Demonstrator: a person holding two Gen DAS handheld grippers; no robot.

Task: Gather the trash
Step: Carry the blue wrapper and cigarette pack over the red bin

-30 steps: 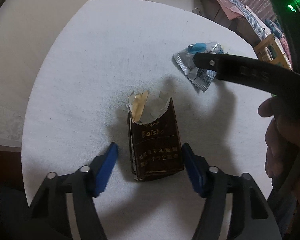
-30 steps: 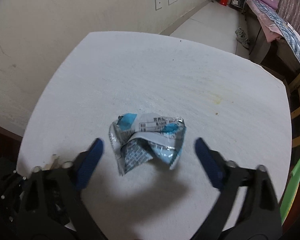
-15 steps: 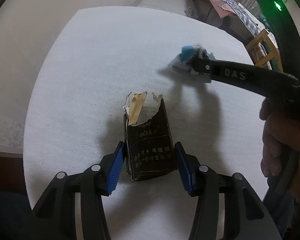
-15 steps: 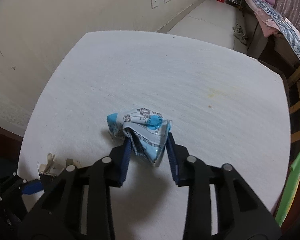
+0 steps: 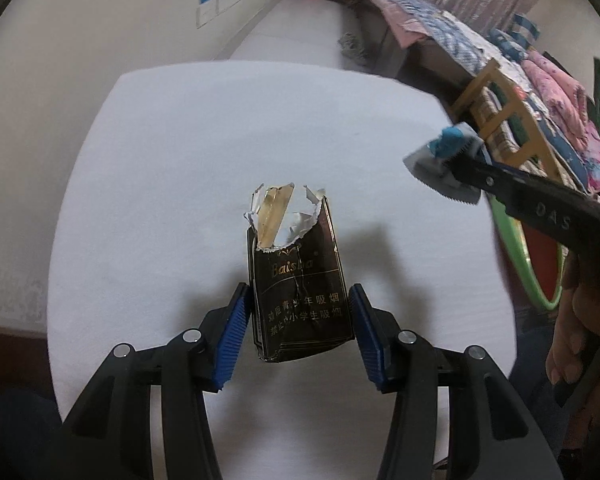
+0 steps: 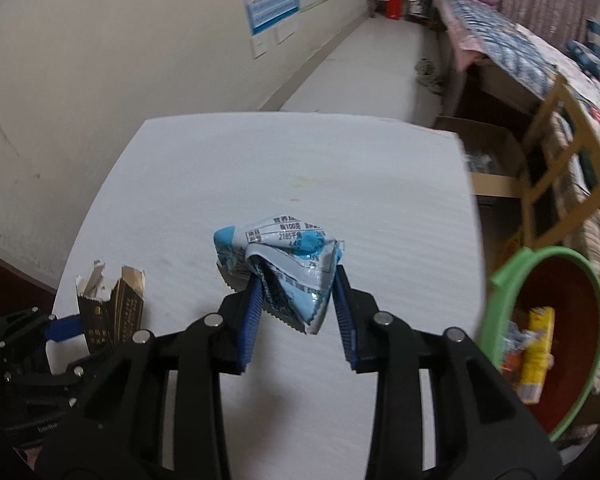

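My left gripper [image 5: 300, 332] is shut on a torn dark brown cigarette pack [image 5: 298, 284] and holds it upright above the white table [image 5: 180, 160]. My right gripper [image 6: 298, 308] is shut on a crumpled blue and silver snack wrapper [image 6: 284, 258], lifted above the table [image 6: 260, 168]. The wrapper also shows in the left wrist view [image 5: 446, 160] at the right, near the table's right edge. The pack also shows in the right wrist view [image 6: 112, 312] at the lower left.
A red bin with a green rim [image 6: 556, 340] stands right of the table and holds several pieces of trash; it also shows in the left wrist view [image 5: 540, 264]. A wooden chair [image 6: 560, 152], a cardboard box [image 6: 488, 156] and a bed [image 5: 480, 40] lie beyond.
Both grippers closed on their items, the left on the cigarette pack, the right on the wrapper, and lifted them off the table. The right gripper moved right, towards the bin.
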